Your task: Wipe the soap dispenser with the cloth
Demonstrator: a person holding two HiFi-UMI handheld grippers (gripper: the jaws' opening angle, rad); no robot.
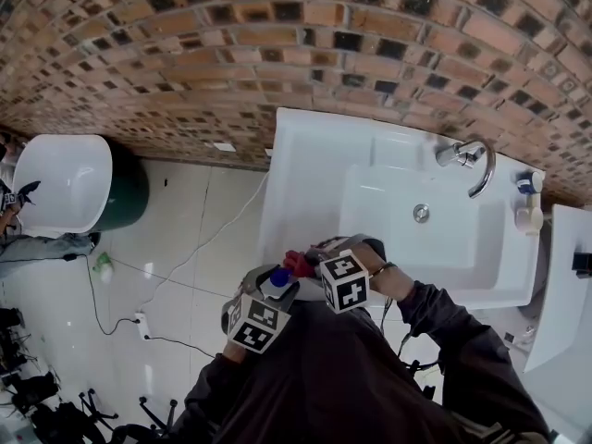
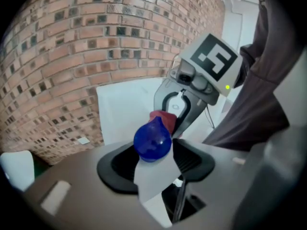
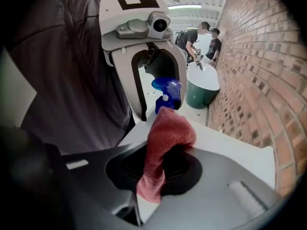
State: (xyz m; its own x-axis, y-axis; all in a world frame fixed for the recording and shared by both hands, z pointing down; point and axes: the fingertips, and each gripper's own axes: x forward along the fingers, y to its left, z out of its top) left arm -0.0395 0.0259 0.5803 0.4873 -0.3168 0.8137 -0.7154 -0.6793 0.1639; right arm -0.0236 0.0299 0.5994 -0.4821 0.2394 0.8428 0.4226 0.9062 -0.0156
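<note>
The soap dispenser (image 1: 278,277), a white bottle with a blue pump head (image 2: 152,140), hangs in the air in front of the sink's left front corner. My left gripper (image 2: 156,169) is shut on its white body, and the pump head sticks out beyond the pads. My right gripper (image 3: 160,166) is shut on a red cloth (image 3: 165,138), which bunches up past the fingertips. In the head view the cloth (image 1: 298,264) touches the far side of the pump head, with the right gripper (image 1: 307,266) just right of the left gripper (image 1: 276,291). The bottle's lower part is hidden.
A white sink (image 1: 305,155) with a chrome faucet (image 1: 472,160) is ahead, against a brick wall. A second small bottle (image 1: 529,206) stands at its right end. A white and green tub (image 1: 65,183) and cables lie on the tiled floor to the left. People (image 3: 199,40) stand far off.
</note>
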